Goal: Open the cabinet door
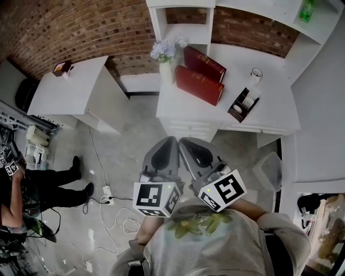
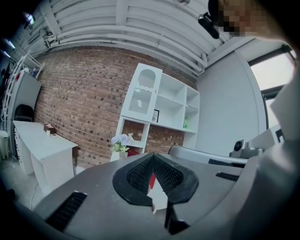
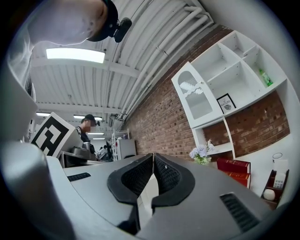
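The cabinet door (image 2: 142, 95) is a white door with an arched glass pane, closed, at the upper left of the white shelf unit against the brick wall; the right gripper view shows this door (image 3: 194, 96) too. In the head view only the unit's top (image 1: 180, 4) shows. My left gripper (image 1: 173, 139) and right gripper (image 1: 181, 140) are held side by side in front of the person's chest, tips nearly touching, well short of the desk. The left gripper (image 2: 153, 156) and right gripper (image 3: 153, 154) each have their jaws together with nothing between them.
Below the shelves a white desk (image 1: 269, 116) carries two red books (image 1: 200, 75), a flower vase (image 1: 166, 54), a cup (image 1: 256, 73) and a small caddy (image 1: 243, 103). A white side table (image 1: 75, 89) stands at the left, a bin (image 1: 268, 171) at the right. Cables (image 1: 108, 202) cross the floor; another person (image 1: 48, 180) sits at far left.
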`<state>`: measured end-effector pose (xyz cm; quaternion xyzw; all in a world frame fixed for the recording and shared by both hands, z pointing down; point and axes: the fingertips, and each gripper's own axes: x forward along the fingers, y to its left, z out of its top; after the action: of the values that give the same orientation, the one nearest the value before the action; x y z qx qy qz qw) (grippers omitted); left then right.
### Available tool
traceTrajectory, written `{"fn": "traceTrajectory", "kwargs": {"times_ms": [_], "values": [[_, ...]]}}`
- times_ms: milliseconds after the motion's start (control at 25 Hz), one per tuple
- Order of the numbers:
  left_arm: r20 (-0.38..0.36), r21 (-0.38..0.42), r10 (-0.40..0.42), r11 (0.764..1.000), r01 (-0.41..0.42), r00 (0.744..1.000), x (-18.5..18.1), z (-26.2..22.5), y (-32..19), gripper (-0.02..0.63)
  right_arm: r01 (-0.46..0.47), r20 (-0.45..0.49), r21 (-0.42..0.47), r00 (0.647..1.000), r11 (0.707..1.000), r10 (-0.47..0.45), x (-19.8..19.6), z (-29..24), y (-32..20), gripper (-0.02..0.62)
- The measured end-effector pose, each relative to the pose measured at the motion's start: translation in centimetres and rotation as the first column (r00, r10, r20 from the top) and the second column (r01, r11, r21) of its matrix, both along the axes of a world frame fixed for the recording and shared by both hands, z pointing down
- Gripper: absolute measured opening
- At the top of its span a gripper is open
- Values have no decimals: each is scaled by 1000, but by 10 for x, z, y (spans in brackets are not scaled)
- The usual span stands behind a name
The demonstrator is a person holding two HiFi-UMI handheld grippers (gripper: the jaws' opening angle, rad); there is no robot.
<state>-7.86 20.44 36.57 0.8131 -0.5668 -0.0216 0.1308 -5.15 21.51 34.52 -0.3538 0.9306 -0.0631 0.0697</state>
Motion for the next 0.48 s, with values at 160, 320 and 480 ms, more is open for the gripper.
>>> {"fn": "traceTrajectory", "kwargs": {"times_ms": [160,320,480], "values": [[9,-6,8,1000,-8,1000,1,2,-42,11,-3,-1,-5,1000,1000,3,1,1,-42,26],[28,-3,30,1000,-29,999,7,1,-81,11,-18,15,2,1000,1000,18,6,-1,-80,26],[49,2,53,999,-53,997,14,1,-116,11,-27,24,7,999,1000,27,13,-1,-114,26]]}}
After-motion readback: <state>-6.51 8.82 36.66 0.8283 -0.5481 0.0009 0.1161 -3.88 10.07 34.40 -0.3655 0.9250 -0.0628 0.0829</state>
